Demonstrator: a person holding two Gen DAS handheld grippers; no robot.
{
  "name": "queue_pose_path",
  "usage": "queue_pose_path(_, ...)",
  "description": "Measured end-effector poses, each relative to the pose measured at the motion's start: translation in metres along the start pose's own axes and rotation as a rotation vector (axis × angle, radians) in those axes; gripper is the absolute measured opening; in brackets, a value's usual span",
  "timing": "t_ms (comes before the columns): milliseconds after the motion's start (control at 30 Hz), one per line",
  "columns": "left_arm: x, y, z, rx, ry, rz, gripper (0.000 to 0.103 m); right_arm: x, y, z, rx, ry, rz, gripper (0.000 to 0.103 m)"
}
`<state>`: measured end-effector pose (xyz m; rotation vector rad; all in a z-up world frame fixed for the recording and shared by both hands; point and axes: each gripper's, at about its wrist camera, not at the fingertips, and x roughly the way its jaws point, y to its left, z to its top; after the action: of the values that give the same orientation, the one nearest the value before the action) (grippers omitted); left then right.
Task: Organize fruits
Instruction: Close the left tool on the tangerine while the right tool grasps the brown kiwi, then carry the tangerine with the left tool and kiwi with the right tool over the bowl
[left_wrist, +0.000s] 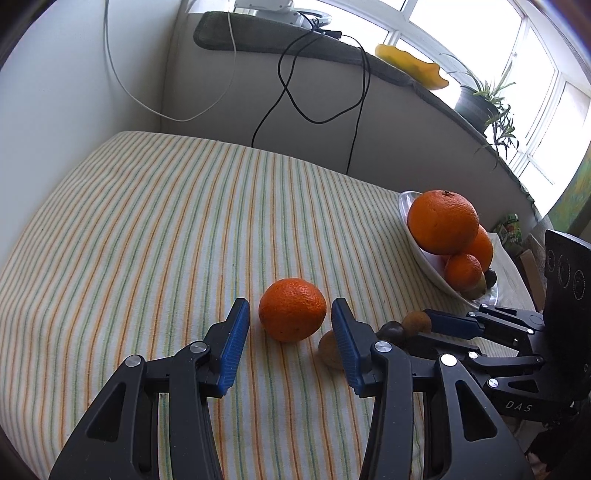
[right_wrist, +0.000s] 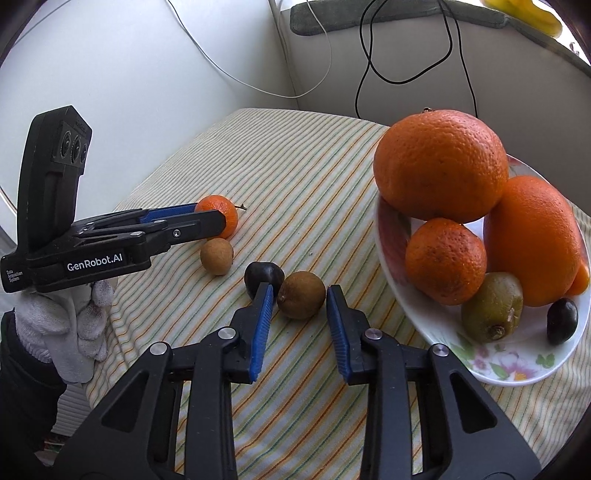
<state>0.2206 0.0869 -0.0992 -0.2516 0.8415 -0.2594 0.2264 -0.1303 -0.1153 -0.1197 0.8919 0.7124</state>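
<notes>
A loose mandarin (left_wrist: 292, 309) lies on the striped cloth between the blue pads of my left gripper (left_wrist: 290, 312), which is open, with a gap on each side. In the right wrist view my right gripper (right_wrist: 300, 295) is also open, straddling a round brown fruit (right_wrist: 301, 301) without touching it. A dark fruit (right_wrist: 264, 275) sits by its left fingertip and a smaller brown fruit (right_wrist: 217, 255) lies further left. The floral plate (right_wrist: 517, 369) on the right holds a big orange (right_wrist: 439, 166), a second orange (right_wrist: 535, 240), a mandarin (right_wrist: 445, 260), a kiwi (right_wrist: 493, 312) and a dark fruit (right_wrist: 561, 321).
The striped cloth (left_wrist: 147, 229) covers a table set into a wall corner. Black and white cables (left_wrist: 295, 96) hang down the wall behind. A potted plant (left_wrist: 480, 99) and a yellow object (left_wrist: 413, 66) stand on the sill. A white-gloved hand (right_wrist: 62, 332) holds the left gripper.
</notes>
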Motion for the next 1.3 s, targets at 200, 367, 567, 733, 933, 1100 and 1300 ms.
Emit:
queue_pose_path(200,0.0,0.0,-0.002,0.008,0.001,0.0,0.037,0.0,-0.001,0.002,0.008,-0.002,0.007,0.028)
queue_pose_path(367,-0.002,-0.001,-0.002,0.013,-0.003,0.003,0.036,-0.002,-0.001,-0.001,0.009,-0.011,0.0,0.028)
queue_pose_path(567,-0.005,0.001,-0.003,-0.001,-0.012,-0.005,0.036,-0.009,-0.002,-0.004,0.015,-0.029,0.011,0.028)
queue_pose_path(733,-0.011,-0.001,-0.001,-0.005,-0.023,-0.02,0.036,-0.02,0.0,-0.008,0.015,-0.045,0.031,0.027)
queue_pose_path(933,-0.021,-0.013,0.006,0.016,-0.047,-0.034,0.036,-0.045,-0.002,-0.01,0.018,-0.089,0.049,0.027)
queue_pose_path(1100,-0.026,-0.029,0.016,0.038,-0.067,-0.042,0.036,-0.072,-0.012,-0.01,0.025,-0.145,0.035,0.027)
queue_pose_path(1300,-0.023,-0.05,0.03,0.064,-0.08,-0.054,0.036,-0.098,-0.035,-0.008,0.058,-0.205,0.005,0.027)
